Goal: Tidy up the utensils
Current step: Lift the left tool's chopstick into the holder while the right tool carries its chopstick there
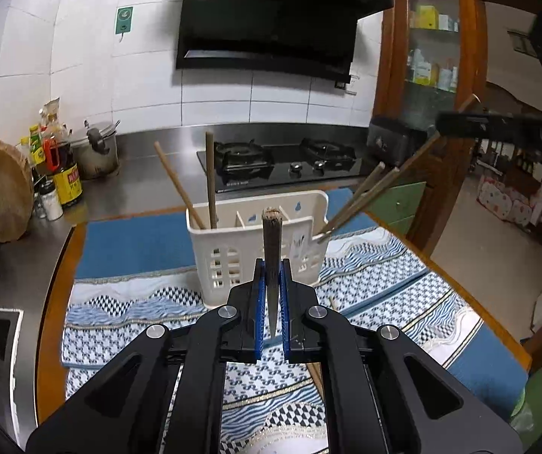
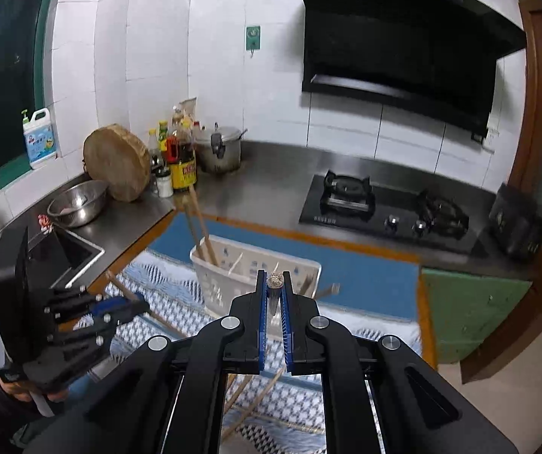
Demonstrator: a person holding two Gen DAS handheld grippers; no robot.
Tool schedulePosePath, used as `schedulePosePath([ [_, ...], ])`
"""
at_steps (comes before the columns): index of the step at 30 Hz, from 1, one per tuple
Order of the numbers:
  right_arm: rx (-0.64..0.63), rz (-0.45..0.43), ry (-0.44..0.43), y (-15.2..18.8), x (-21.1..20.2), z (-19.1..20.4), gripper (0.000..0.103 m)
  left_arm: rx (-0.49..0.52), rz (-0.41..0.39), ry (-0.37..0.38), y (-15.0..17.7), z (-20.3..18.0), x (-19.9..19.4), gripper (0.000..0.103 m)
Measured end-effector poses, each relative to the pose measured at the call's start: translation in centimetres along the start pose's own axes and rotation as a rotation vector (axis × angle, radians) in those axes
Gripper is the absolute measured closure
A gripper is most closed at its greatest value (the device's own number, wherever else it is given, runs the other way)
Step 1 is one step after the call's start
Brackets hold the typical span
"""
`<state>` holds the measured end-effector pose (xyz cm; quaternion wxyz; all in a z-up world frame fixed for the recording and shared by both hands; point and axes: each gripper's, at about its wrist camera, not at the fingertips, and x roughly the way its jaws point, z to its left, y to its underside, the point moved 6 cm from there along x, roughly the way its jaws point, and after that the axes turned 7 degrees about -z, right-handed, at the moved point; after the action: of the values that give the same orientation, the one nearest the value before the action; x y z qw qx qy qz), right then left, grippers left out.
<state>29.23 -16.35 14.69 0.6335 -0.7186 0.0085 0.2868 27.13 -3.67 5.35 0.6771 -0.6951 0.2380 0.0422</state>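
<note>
Chopstick (image 1: 271, 249) | light, stiff, smooth wood, pinch mid-shaft | left gripper (image 1: 271, 283) pinching one | right gripper (image 2: 274, 295) pinching another | caddy (image 1: 233, 249) ahead

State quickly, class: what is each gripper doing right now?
Left gripper: closed on a chopstick.
Right gripper: closed on a chopstick.

Each camera sits on its own gripper and looks forward and slightly downward along the jaws, from above the patterned cloth (image 1: 403, 283). Both face the tiled wall and share the white basket (image 1: 256, 249), the stove (image 2: 384, 208) and the counter (image 2: 271, 174). The right view looks from further right and higher.
</note>
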Motion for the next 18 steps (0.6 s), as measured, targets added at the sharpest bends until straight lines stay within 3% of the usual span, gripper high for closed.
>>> schedulePosePath([
  [6,-0.027,0.003,0.03,-2.3,1.6,-0.3,0.096,0.021,-0.057,0.009,-3.6,-0.3,-1.1,0.097],
  [14,-0.065,0.132,0.062,-0.8,7.0,-0.6,0.096,0.084,-0.165,0.0,-10.3,-1.4,-2.3,0.097],
  [18,-0.051,0.163,0.057,0.2,8.6,-1.1,0.096,0.105,-0.174,-0.024,-12.3,-1.5,-0.8,0.097],
])
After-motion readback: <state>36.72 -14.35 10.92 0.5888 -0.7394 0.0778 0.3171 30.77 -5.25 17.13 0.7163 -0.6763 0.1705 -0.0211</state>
